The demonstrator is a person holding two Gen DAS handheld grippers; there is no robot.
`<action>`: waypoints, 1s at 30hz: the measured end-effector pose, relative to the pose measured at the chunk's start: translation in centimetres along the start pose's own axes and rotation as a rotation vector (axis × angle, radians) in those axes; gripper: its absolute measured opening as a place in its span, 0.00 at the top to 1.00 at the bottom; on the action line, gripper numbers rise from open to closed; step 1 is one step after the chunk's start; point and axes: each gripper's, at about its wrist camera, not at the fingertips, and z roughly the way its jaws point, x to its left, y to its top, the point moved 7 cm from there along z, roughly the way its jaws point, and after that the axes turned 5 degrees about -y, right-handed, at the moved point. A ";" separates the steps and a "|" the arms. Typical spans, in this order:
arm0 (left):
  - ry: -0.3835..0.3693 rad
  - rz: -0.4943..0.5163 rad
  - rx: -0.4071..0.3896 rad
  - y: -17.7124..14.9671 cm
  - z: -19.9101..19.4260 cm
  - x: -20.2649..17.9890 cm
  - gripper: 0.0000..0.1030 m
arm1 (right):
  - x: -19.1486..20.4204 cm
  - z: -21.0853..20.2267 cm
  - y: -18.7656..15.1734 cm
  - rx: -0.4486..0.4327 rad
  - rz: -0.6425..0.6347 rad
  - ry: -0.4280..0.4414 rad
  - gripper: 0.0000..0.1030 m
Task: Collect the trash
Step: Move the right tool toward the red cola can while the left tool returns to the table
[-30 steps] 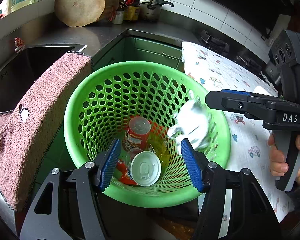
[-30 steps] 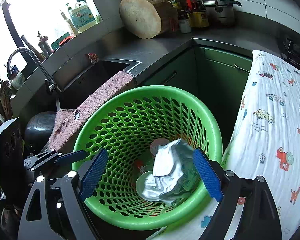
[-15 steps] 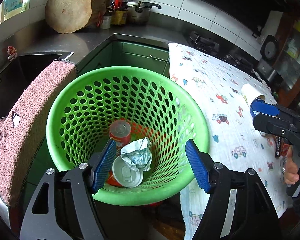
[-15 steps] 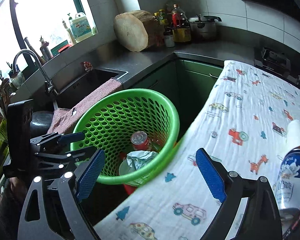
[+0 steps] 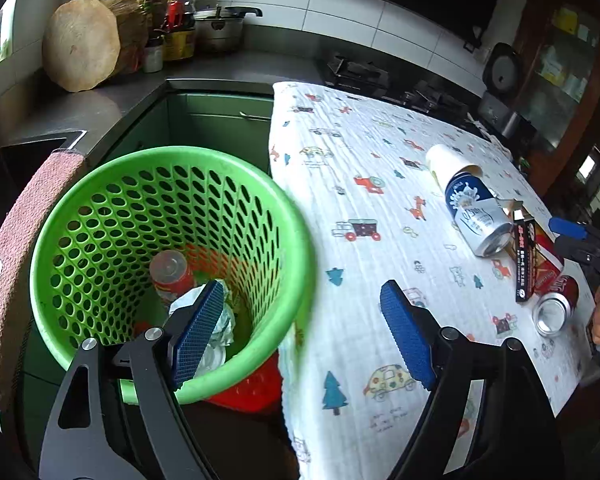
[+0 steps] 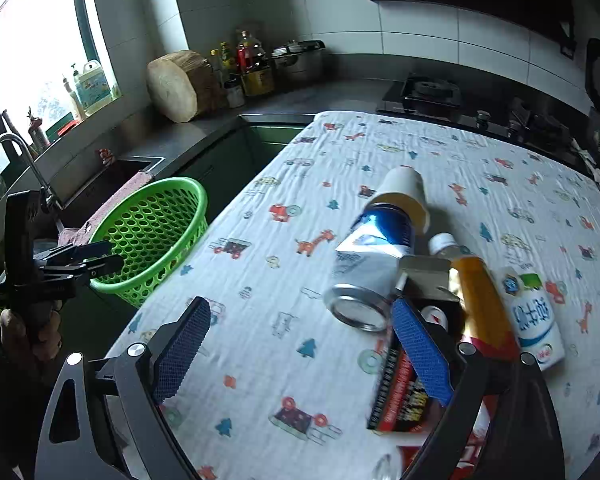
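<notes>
A green perforated basket (image 5: 100,200) stands beside the cloth-covered table (image 5: 364,216) and holds a red can (image 5: 168,272) and crumpled white wrapper (image 5: 224,328). My left gripper (image 5: 300,336) is open and empty at the basket's right rim. On the table lie a blue-and-white can (image 6: 368,268), a white paper cup (image 6: 404,188), a red-black carton (image 6: 400,392), an orange drink bottle (image 6: 476,292), a small milk bottle (image 6: 534,316) and a red can (image 5: 556,308). My right gripper (image 6: 300,352) is open and empty just in front of the blue-and-white can and over the carton.
A pink towel (image 5: 16,248) hangs over the sink edge left of the basket. A round wooden chopping block (image 6: 180,84), bottles and a pot stand on the back counter. A gas hob (image 6: 424,92) lies behind the table. A red object (image 5: 252,388) sits under the basket.
The crumpled wrapper left my right gripper and fell into the basket. My right gripper swung right, away from the basket, over the table's trash. My left gripper's view shifted right toward the table.
</notes>
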 end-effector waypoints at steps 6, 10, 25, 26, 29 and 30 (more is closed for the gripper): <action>-0.033 0.051 0.015 0.1 0.8 -3.7 0.19 | -4.6 -3.2 -3.7 0.037 -0.011 -0.046 0.12; -0.037 0.073 0.023 0.1 1.2 -5.3 0.18 | -5.5 -4.6 -6.2 0.073 -0.124 -0.052 0.12; -0.033 0.094 0.080 0.2 4.4 -9.5 0.17 | -5.6 -2.9 -11.4 0.260 -0.691 0.047 0.11; -0.031 0.096 0.085 0.2 4.6 -9.8 0.17 | -5.8 -2.7 -11.4 0.264 -0.702 0.058 0.11; -0.034 0.095 0.100 0.2 5.2 -10.3 0.17 | -6.2 -1.8 -11.5 0.292 -0.721 0.090 0.11; -0.033 0.098 0.103 0.2 5.4 -10.5 0.17 | -6.3 -1.5 -11.7 0.308 -0.728 0.099 0.11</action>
